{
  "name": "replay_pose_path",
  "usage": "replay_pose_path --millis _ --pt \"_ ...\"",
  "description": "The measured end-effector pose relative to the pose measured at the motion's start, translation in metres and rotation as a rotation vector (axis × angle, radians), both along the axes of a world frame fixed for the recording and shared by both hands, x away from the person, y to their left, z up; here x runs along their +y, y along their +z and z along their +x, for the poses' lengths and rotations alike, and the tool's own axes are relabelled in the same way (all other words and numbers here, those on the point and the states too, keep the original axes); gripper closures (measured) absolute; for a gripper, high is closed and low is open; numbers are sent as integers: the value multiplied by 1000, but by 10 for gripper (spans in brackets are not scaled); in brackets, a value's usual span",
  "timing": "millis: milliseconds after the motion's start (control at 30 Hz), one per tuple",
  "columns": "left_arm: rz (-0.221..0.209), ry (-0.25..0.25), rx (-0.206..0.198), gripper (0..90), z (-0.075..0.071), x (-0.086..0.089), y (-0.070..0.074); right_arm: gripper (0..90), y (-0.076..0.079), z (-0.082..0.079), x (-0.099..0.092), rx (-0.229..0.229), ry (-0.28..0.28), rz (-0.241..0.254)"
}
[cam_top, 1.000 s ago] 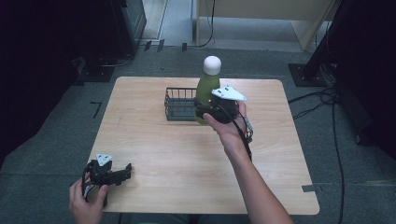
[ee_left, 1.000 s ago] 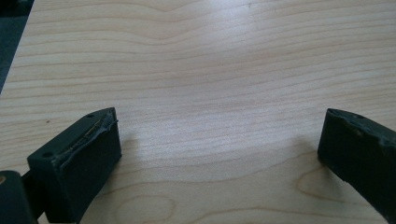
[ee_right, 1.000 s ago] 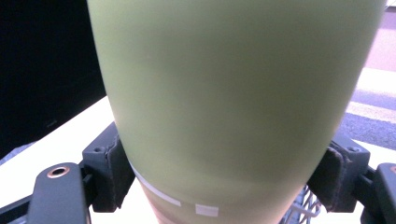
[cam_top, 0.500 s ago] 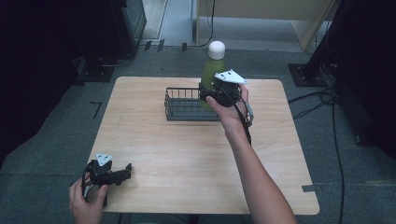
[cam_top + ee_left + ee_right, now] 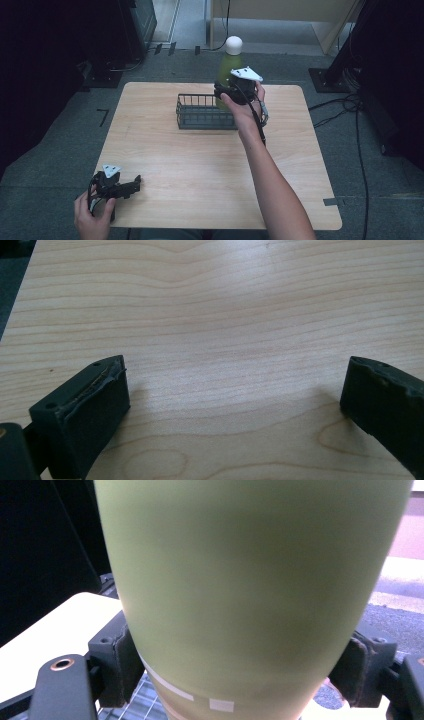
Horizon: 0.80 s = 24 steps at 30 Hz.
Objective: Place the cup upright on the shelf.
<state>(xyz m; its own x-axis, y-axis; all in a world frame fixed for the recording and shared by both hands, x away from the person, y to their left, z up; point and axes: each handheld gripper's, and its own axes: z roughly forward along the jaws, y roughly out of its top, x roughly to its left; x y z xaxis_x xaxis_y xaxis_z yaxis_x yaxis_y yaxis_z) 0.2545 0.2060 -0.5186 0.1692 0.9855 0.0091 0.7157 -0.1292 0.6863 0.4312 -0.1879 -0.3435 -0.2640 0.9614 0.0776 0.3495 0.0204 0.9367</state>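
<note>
A green bottle (image 5: 227,65) with a white cap stands upright in the air above the right end of a black wire basket (image 5: 200,119) at the far side of the table. My right gripper (image 5: 226,93) is shut on the bottle's lower body; in the right gripper view the green bottle (image 5: 250,590) sits between both pads (image 5: 120,665). My left gripper (image 5: 131,184) rests at the table's near left corner, open, with bare wood between its jaws (image 5: 235,405).
The wooden table (image 5: 165,165) is bare between the basket and the left gripper. Dark equipment and cables stand on the floor beyond the far edge and to the right.
My right gripper has lifted the bottle higher and slightly farther away, over the basket's right end. The left gripper has stayed still.
</note>
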Motion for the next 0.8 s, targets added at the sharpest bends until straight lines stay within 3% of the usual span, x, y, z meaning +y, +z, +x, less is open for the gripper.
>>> replay_pose_path --millis 200,367,600,800 --pt "-1 1 0 0 0 0 0 205 -8 13 -1 -7 -31 0" --pt "0 0 0 0 0 0 0 205 -16 18 -1 24 -32 15" --pt "0 0 0 0 0 0 0 205 -30 21 -1 38 -35 -2" --pt "0 0 0 0 0 0 0 205 -45 24 -5 76 -49 -8"
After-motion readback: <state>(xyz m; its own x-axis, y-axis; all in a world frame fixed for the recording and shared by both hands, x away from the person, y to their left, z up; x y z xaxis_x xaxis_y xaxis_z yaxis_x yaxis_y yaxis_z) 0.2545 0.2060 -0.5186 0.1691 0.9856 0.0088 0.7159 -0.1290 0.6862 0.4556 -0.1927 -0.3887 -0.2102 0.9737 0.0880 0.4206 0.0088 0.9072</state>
